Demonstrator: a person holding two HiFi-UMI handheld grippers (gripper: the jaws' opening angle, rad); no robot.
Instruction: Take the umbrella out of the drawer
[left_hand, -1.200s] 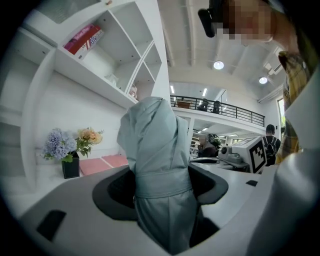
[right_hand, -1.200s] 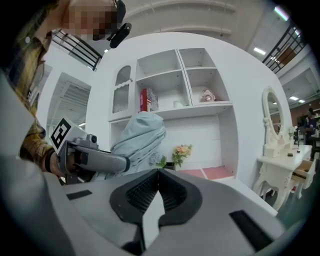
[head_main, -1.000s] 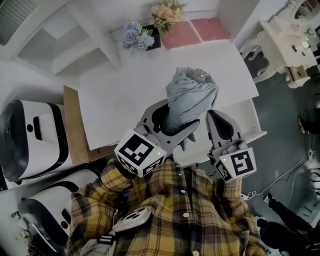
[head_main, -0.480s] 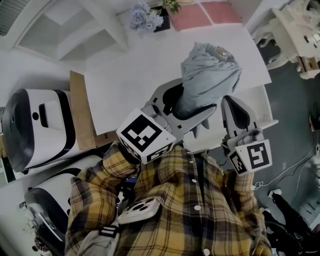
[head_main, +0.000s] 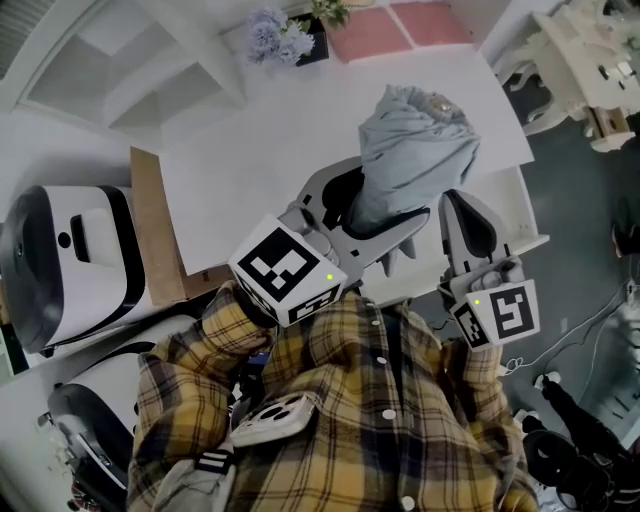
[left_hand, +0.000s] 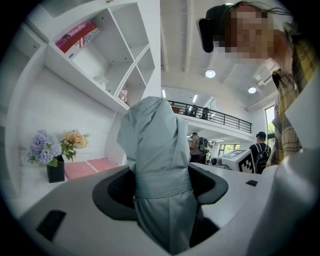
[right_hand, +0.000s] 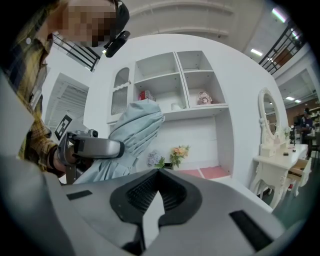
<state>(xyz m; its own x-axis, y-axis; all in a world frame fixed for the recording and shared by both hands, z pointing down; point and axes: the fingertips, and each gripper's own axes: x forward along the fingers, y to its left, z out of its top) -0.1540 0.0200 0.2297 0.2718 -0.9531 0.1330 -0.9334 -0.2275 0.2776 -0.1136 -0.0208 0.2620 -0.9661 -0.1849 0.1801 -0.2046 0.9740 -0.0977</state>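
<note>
A folded grey-blue umbrella stands upright above the white desk, its wrap strap at jaw height. My left gripper is shut on its lower part, one dark pad on each side, as the left gripper view shows it around the umbrella. My right gripper hangs just to the right of the umbrella, over the open white drawer, with its jaws together and nothing in them. In the right gripper view the umbrella and the left gripper sit at the left, beyond my right gripper.
A dark vase of flowers and pink mats lie at the desk's back. White shelves rise behind. A wooden board and white machines flank the left; a white dressing table stands at the right.
Only the head view has shifted slightly. Both grippers and the umbrella keep the same place and the same grip.
</note>
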